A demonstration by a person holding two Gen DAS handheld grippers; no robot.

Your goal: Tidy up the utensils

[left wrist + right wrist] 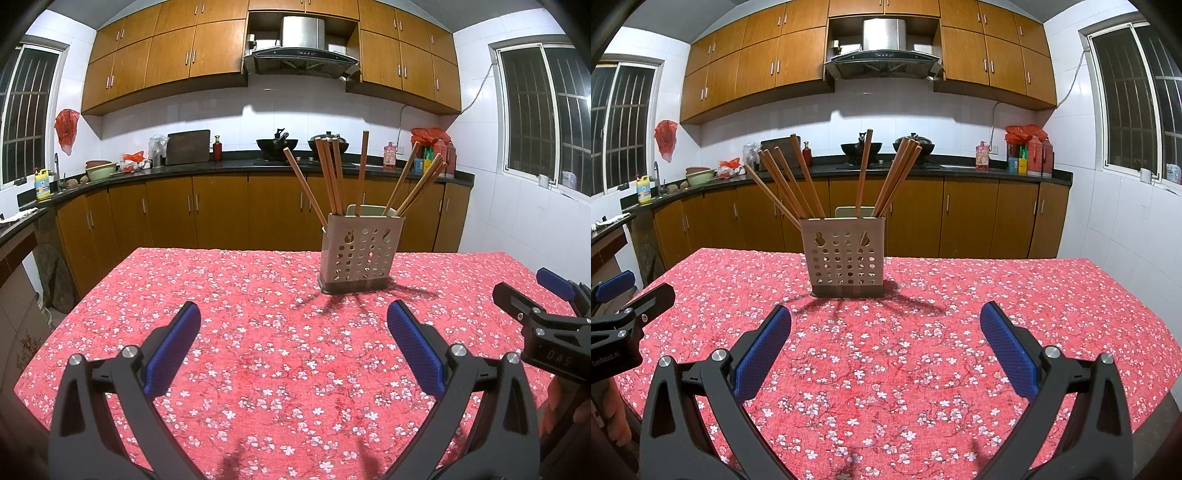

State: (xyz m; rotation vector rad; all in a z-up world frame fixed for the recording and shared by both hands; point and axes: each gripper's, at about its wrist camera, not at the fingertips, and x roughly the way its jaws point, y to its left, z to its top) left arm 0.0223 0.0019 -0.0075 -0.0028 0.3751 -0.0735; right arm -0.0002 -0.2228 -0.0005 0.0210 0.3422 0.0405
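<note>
A beige perforated utensil holder (360,253) (845,256) stands upright on the table with the red floral cloth (258,332) (923,350). Several wooden chopsticks (334,177) (798,177) stand in it, fanned out left and right. My left gripper (293,317) is open and empty, held above the cloth in front of the holder and a little left of it. My right gripper (885,317) is open and empty, in front of the holder and a little right of it. Each gripper shows at the edge of the other's view: the right one (546,295), the left one (631,291).
Behind the table runs a dark kitchen counter (236,168) with woks, a cutting board and bottles, over wooden cabinets. A chair back (849,211) shows just behind the holder. The table's left edge (74,306) and right edge (1137,295) are near.
</note>
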